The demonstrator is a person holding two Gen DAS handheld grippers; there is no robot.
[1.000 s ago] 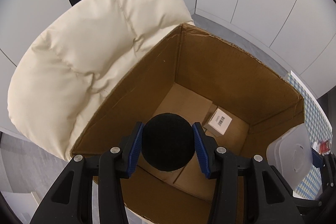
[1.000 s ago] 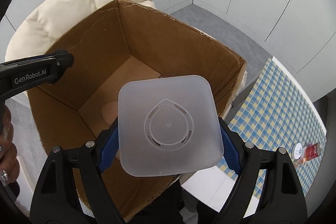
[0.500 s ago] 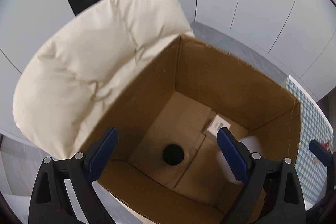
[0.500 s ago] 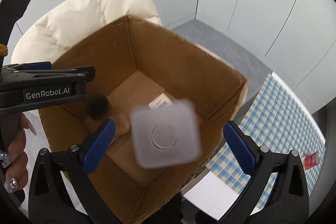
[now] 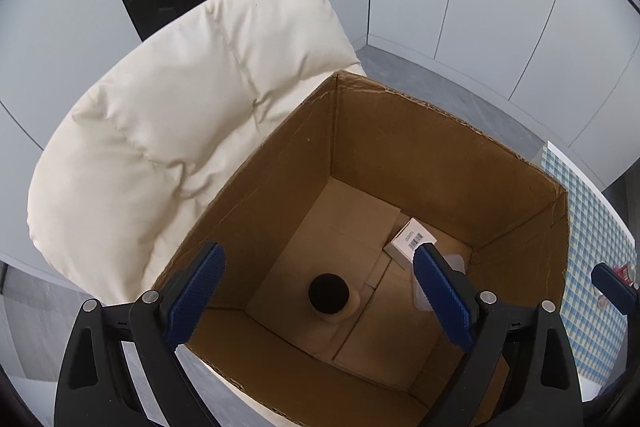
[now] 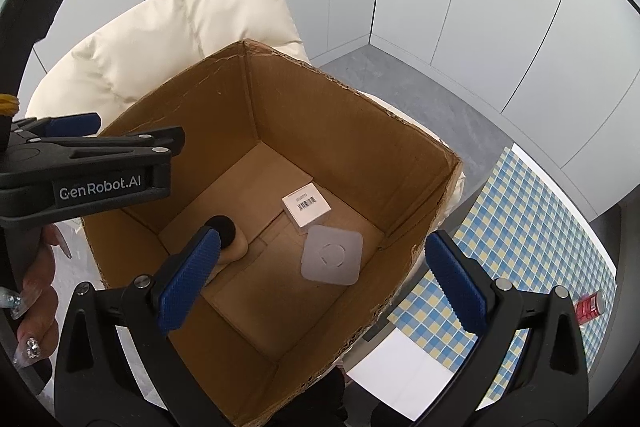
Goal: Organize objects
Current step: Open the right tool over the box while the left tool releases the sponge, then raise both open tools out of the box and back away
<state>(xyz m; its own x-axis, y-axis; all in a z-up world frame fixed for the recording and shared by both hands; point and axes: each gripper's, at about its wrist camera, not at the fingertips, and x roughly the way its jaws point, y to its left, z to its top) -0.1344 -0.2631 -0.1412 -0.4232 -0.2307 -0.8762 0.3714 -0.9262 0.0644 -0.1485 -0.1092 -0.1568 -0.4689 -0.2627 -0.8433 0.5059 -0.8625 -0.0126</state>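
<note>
An open cardboard box (image 5: pixel 400 147) (image 6: pixel 344 131) stands on a cream cushioned chair. On its floor lie a black foam ball on a tan base (image 5: pixel 329 293) (image 6: pixel 222 227), a small white carton with a barcode (image 5: pixel 412 237) (image 6: pixel 306 205) and a frosted square plastic container (image 6: pixel 332 254), partly hidden in the left wrist view (image 5: pixel 456 263). My left gripper (image 5: pixel 318 303) is open and empty above the box's near edge. My right gripper (image 6: pixel 322 285) is open and empty above the box.
The cream chair back (image 5: pixel 180 115) (image 6: pixel 168 31) rises behind and left of the box. A blue and yellow checked tablecloth (image 6: pixel 532 227) (image 5: pixel 592 267) lies to the right, with a red bottle (image 6: pixel 590 305) on it. The left gripper's body (image 6: pixel 88 171) reaches over the box's left wall.
Both grippers opened. The black ball dropped from the left gripper and the frosted container dropped from the right; both now rest on the box floor.
</note>
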